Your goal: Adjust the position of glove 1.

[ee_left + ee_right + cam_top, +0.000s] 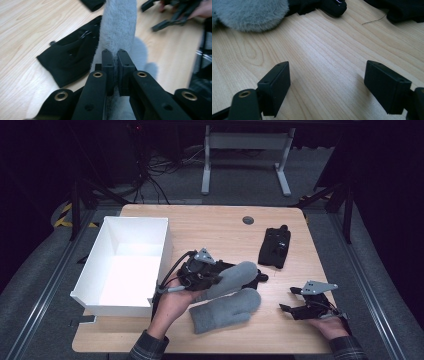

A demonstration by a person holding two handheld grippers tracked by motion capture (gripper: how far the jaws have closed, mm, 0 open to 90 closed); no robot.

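High view: the left gripper (212,276) has its fingers pinched on a grey mitten (234,276), lifted at the counter's (210,227) centre, with a second grey mitten (226,311) flat at six o'clock of it. The white box (131,265) stands open at nine o'clock, a black glove (274,248) at two o'clock.

Left gripper view: the fingers (108,65) clamp only the mitten's fuzzy edge, so I judge it could slip free when swung toward the box.

Right gripper view: the right gripper (327,82) rests with fingers wide, holding nothing, over bare wood.
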